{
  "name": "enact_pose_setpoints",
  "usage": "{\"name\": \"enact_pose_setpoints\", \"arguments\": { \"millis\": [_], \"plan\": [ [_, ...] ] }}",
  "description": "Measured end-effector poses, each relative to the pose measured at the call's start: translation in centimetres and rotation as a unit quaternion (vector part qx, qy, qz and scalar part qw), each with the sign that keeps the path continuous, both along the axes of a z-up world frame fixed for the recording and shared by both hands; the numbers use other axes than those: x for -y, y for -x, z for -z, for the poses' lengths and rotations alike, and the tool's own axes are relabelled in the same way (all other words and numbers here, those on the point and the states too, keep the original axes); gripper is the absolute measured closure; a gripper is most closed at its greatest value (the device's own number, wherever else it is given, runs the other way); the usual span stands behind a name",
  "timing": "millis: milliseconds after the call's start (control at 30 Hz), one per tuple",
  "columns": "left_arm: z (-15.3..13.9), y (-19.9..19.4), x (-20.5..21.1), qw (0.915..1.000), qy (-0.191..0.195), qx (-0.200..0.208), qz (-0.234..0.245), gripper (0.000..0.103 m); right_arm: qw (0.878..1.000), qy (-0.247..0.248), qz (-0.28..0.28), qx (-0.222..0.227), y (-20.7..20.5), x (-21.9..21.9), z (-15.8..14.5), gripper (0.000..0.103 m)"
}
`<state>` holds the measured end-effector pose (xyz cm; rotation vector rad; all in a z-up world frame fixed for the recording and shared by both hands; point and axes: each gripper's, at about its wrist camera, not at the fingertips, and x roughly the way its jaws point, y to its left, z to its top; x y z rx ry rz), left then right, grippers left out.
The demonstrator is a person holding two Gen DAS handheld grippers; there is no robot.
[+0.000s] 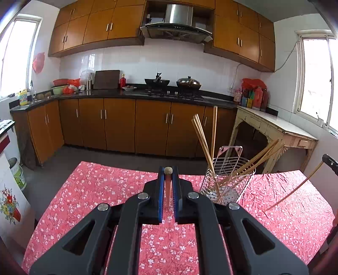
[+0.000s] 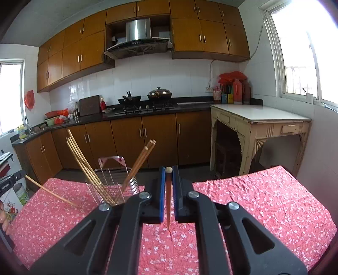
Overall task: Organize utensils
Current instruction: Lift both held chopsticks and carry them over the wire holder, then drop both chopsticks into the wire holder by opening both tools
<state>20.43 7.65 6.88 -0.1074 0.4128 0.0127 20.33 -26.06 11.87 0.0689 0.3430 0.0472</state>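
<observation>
Each black gripper, left and right, is clamped on a thin wooden chopstick beside the wire utensil holder holding more chopsticks; only the right view shows its chopstick's pointed tip.

I'm looking across a kitchen: white tiled wall, brown wooden cabinets above and below a dark worktop, a steel range hood. Daylight floods through the windows. An old cream side table stands right, over grey floor.

Bright daylight from blown-out windows; sharp focus, fisheye-curved edges.
</observation>
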Motion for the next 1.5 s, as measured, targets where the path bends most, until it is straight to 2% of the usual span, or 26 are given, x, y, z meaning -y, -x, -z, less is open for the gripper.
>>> {"name": "enact_pose_setpoints", "arguments": {
  "millis": [333, 600, 767, 933, 1033, 1133, 1500],
  "plan": [
    [-2.6, 0.2, 0.4, 0.9996, -0.002, 0.026, 0.008, 0.096, 0.999, -0.025, -0.045, 0.011, 0.3, -0.8, -3.8, 0.095],
    [-7.4, -0.4, 2.4, 0.9972, -0.006, 0.068, 0.031, 0.096, 0.995, -0.046, -0.084, 0.037, -0.1, -1.9, -8.5, 0.095],
    [-10.9, -1.1, 4.8, 0.9934, -0.003, 0.107, 0.042, 0.096, 0.993, -0.050, -0.093, 0.054, -1.9, -3.4, -11.1, 0.095],
    [-13.3, -2.5, 6.4, 0.9889, 0.011, 0.144, 0.035, 0.096, 0.993, -0.050, -0.093, 0.060, -5.3, -4.9, -12.4, 0.095],
    [-13.6, -3.9, 6.8, 0.9870, 0.031, 0.155, 0.029, 0.096, 0.993, -0.046, -0.094, 0.049, -7.3, -5.8, -12.0, 0.095],
    [-12.9, -5.8, 7.5, 0.9869, 0.030, 0.157, 0.025, 0.096, 0.994, -0.038, -0.099, 0.034, -9.1, -6.8, -11.1, 0.095],
    [-7.8, -10.9, 7.6, 0.9952, 0.033, 0.089, 0.024, 0.096, 0.992, -0.046, -0.115, -0.014, -13.2, -7.9, -7.6, 0.095]
  ]
}}
